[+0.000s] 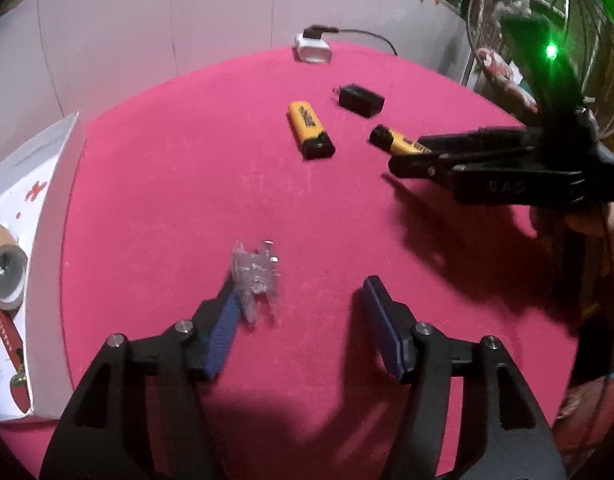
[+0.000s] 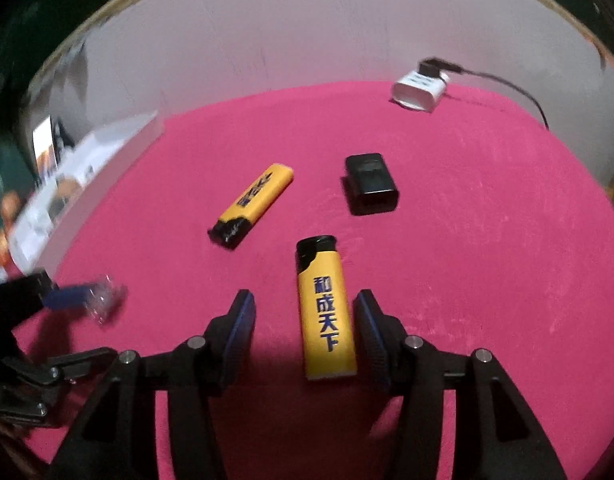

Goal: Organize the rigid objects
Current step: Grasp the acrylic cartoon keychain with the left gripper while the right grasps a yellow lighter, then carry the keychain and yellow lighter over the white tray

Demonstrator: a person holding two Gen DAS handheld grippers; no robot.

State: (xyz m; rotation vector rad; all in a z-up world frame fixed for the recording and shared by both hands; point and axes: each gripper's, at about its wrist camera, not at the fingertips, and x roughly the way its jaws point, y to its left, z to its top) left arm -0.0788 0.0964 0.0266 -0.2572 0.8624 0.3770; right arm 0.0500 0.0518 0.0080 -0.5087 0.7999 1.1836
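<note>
Right gripper (image 2: 303, 320) jaws apart, straddling the yellow plastic lighter with blue characters (image 2: 326, 312) flat on the pink felt tabletop (image 2: 487, 260); contact unclear. Left gripper (image 1: 303, 316) spread wide, left finger touching a crumpled clear plastic scrap (image 1: 257, 276).

Pink tabletop (image 1: 187, 200), pale wall (image 1: 167, 20) behind

Left gripper (image 1: 299, 312): black angular frame, blue ribbed pads (image 1: 221, 332), silver screws. Right gripper (image 2: 303, 328): same build; "DAS" lettering and thin cable seen from left wrist view.
</note>
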